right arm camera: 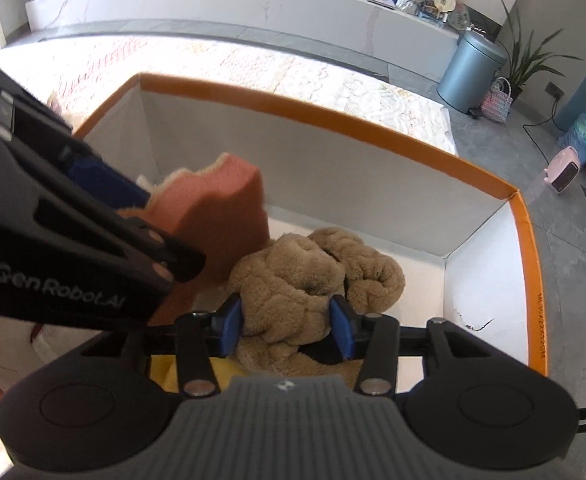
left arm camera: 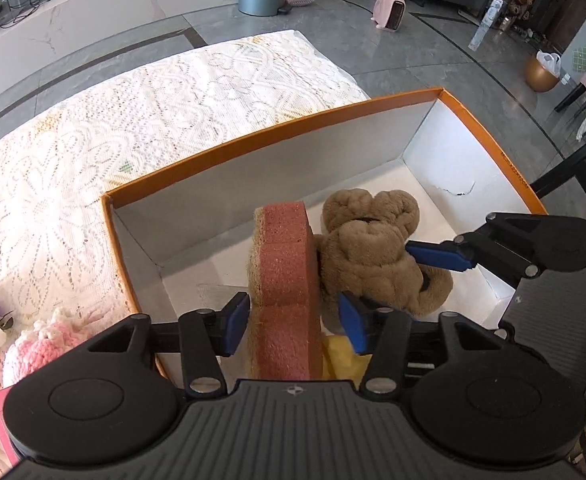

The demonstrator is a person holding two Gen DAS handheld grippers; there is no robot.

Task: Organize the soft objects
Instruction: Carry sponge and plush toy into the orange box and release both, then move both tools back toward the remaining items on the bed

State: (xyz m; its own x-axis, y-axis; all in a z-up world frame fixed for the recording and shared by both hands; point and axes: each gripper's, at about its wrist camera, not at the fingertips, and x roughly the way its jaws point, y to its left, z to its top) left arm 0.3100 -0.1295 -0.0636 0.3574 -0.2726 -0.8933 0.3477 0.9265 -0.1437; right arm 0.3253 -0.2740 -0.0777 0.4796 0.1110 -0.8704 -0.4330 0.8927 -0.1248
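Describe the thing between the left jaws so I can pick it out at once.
Look inside the orange-rimmed box on the lace cloth. Standing on edge against the brown plush toy is a thick sponge. It is the only flat, scalloped slab: pinkish-red foam with a tan scrubbing side.
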